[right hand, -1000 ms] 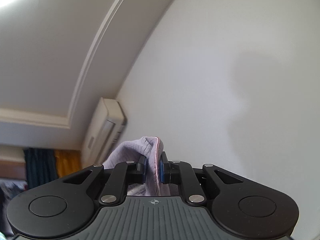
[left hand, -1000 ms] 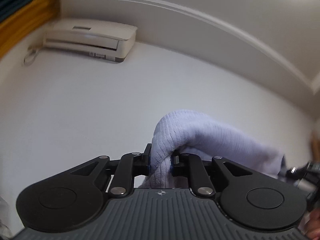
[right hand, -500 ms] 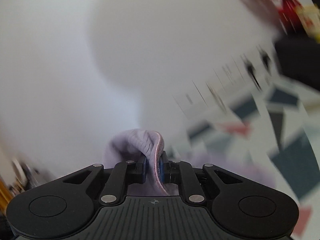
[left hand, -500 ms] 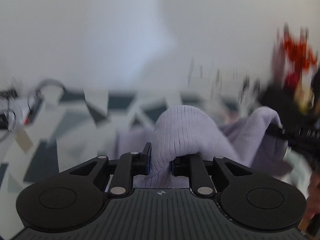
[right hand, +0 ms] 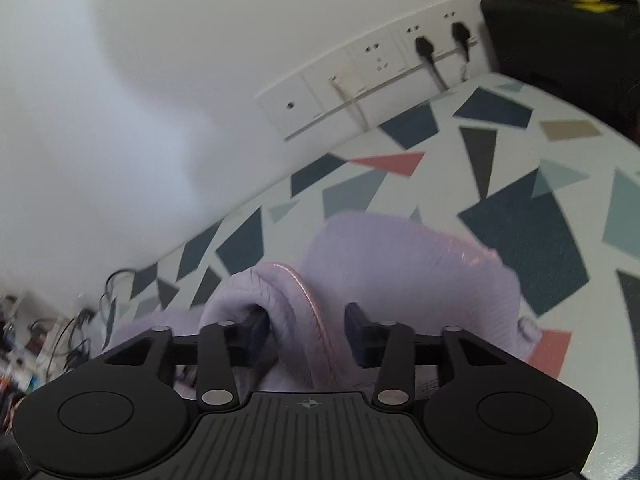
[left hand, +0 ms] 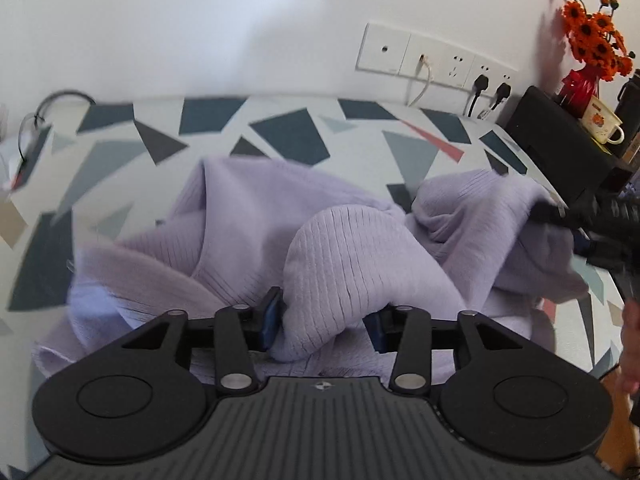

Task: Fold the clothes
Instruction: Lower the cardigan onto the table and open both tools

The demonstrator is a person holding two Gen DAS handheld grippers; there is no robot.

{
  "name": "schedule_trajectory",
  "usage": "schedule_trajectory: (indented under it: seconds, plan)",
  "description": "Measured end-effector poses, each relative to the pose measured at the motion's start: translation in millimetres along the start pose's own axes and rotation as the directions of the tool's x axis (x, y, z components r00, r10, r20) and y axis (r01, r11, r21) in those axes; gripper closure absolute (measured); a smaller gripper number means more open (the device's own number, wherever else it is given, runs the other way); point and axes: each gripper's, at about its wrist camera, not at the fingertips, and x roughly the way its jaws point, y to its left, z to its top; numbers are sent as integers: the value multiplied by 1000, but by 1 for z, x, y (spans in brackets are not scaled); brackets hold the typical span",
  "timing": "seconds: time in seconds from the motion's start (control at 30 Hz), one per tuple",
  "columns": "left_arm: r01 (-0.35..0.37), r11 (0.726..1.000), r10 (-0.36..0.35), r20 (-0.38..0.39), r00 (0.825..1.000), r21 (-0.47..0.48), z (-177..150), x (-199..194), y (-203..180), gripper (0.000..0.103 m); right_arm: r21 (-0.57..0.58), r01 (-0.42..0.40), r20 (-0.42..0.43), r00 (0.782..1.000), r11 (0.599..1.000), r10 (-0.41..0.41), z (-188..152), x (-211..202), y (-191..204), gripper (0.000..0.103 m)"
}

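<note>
now we have the lilac sweater (left hand: 248, 216) rumpled on the patterned table (left hand: 288, 132). the left gripper (left hand: 324, 320) has its fingers apart with a fold bulging between them; the right gripper (right hand: 306, 330) stands wide too, cloth draped on one finger. we should spread it flat, edges even. only the left view shows the right gripper at the far bunch.
</note>
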Motion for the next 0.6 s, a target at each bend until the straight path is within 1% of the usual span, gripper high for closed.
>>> schedule_trajectory:
  seconds: [0.03, 0.07, 0.1, 0.13, 0.17, 0.2, 0.23, 0.27, 0.3, 0.33, 0.37, 0.4, 0.43, 0.47, 0.5, 0.57, 0.6]
  plan:
    - [20, 1000, -20, 13, 1000, -6, 4, -11, 0, 53, -5, 19, 17, 1000, 1000, -19, 4, -3, 6, 50]
    - [50, 999, -50, 43, 998, 1, 7, -23, 0, 48, -14, 22, 41, 999, 1000, -21, 8, -8, 12, 49]
    - [75, 997, -75, 73, 994, 7, 10, -36, 2, 45, -24, 24, 65, 998, 999, -23, 12, -14, 17, 42]
    - [58, 998, -58, 102, 993, 2, 8, -41, 8, 34, -31, 24, 80, 997, 999, -22, 16, -20, 21, 34]
    - [42, 999, -41, 131, 991, -2, 6, -46, 15, 26, -39, 25, 96, 995, 999, -21, 21, -26, 24, 32]
    - [25, 1000, -24, 160, 987, -8, 5, -51, 22, 25, -45, 25, 109, 994, 999, -20, 25, -31, 28, 28]
    - [9, 1000, -6, 188, 982, -13, 3, -57, 29, 24, -36, 25, 95, 995, 999, -21, 29, -36, 26, 27]
    - [-7, 1000, 11, 217, 976, -20, 1, -62, 36, 24, -25, 24, 80, 997, 999, -22, 34, -40, 25, 27]
    - [-23, 999, 29, 245, 969, -26, -1, -67, 43, 23, 14, 8, 51, 999, 1000, -9, 37, -40, 21, 28]
    - [-39, 999, 46, 272, 961, -33, -2, -72, 50, 20, 60, -25, 26, 999, 998, 24, 40, -41, 17, 30]
    - [-54, 998, 64, 299, 952, -41, -4, -77, 56, 19, 92, -85, 2, 996, 992, 85, 41, -41, 16, 30]
    - [-69, 996, 81, 326, 942, -49, -6, -83, 63, 18, 125, -143, -21, 989, 982, 147, 42, -42, 14, 31]
    - [-87, 994, 102, 346, 933, -60, -7, -87, 71, 17, 159, -200, -43, 977, 967, 209, 42, -42, 12, 31]
    - [-128, 987, 151, 307, 940, -95, -11, -82, 83, 17, 182, -262, -83, 956, 948, 280, 39, -40, 14, 30]
    - [-168, 978, 196, 267, 944, -126, -14, -78, 96, 17, 202, -307, -126, 933, 930, 336, 35, -37, 17, 30]
    - [-201, 966, 232, 199, 952, -165, -27, -68, 118, 17, 242, -370, -216, 881, 897, 422, 20, -28, 26, 30]
    - [-217, 959, 248, 165, 955, -182, -33, -64, 129, 17, 251, -381, -254, 861, 890, 440, 12, -24, 31, 30]
